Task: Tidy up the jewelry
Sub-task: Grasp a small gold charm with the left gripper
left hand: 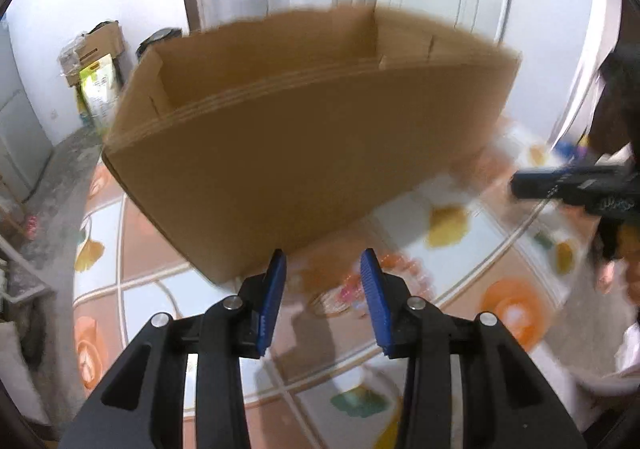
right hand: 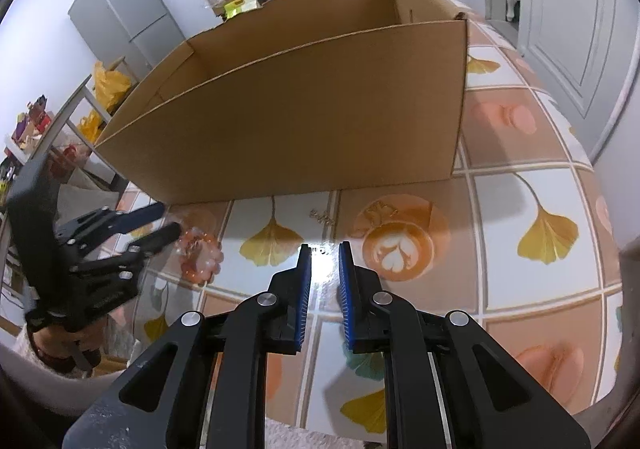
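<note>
On the table (right hand: 520,137), beside the box (right hand: 304,117), the left fingers (right hand: 160,223) are gaping empty over a pink bracelet (right hand: 202,253), seemingly lining up; the right fingers (right hand: 325,253) are hovering narrowly parted, holding nothing.

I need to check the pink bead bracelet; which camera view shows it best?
The right wrist view: the bracelet lies sharp on the table beside the left gripper. The left wrist view shows it only as a motion-blurred pink smear beyond its own jaws.
</note>
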